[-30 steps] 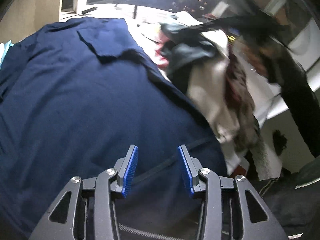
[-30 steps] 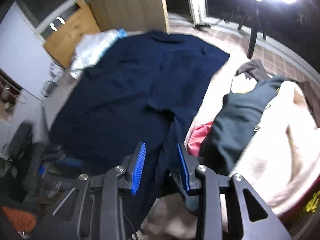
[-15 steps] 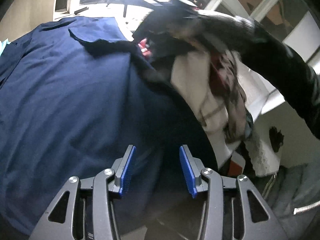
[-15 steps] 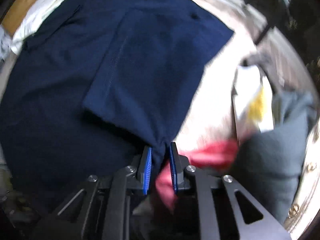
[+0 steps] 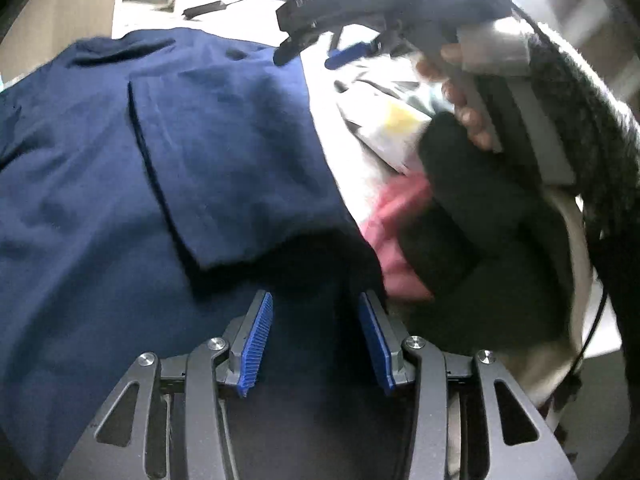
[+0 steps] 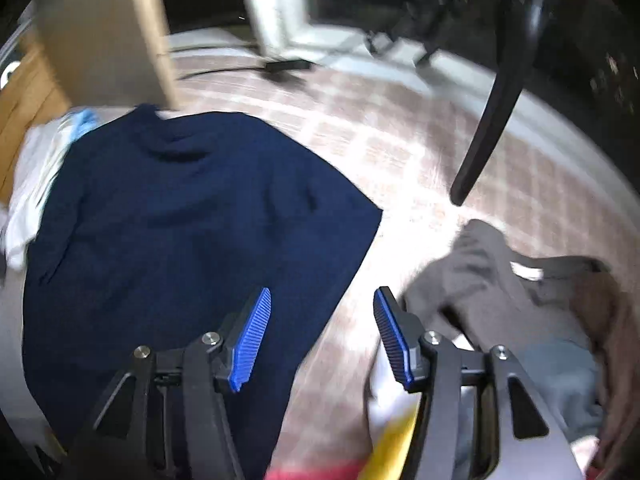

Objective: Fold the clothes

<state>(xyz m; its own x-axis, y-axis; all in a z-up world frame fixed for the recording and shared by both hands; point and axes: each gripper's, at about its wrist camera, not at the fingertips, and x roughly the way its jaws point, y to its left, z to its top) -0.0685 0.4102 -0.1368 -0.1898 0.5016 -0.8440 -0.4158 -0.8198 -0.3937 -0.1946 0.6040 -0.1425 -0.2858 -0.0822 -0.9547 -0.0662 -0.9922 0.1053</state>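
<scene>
A navy shirt (image 5: 120, 180) lies spread flat, with one side flap (image 5: 240, 160) folded over onto its body. My left gripper (image 5: 314, 300) hovers open over the shirt's near edge, and its pads press on nothing. In the left wrist view a hand (image 5: 460, 80) holds my right gripper (image 5: 316, 50) above the shirt's far corner. In the right wrist view the right gripper (image 6: 322, 294) hangs over the edge of the navy shirt (image 6: 180, 220). Its jaws are opening with nothing between them.
Right of the shirt lies a heap: red cloth (image 5: 396, 232), a black garment (image 5: 472, 220), a white and yellow packet (image 5: 388, 128) and a grey garment (image 6: 500, 280). White and light blue clothes (image 6: 40, 168) sit at the left. A black stand leg (image 6: 492, 112) rises over the checked cover (image 6: 380, 140).
The right gripper, earlier shut on the shirt's edge, carried it over into a fold, let go and opened. The left gripper moved along the shirt toward its near right edge.
</scene>
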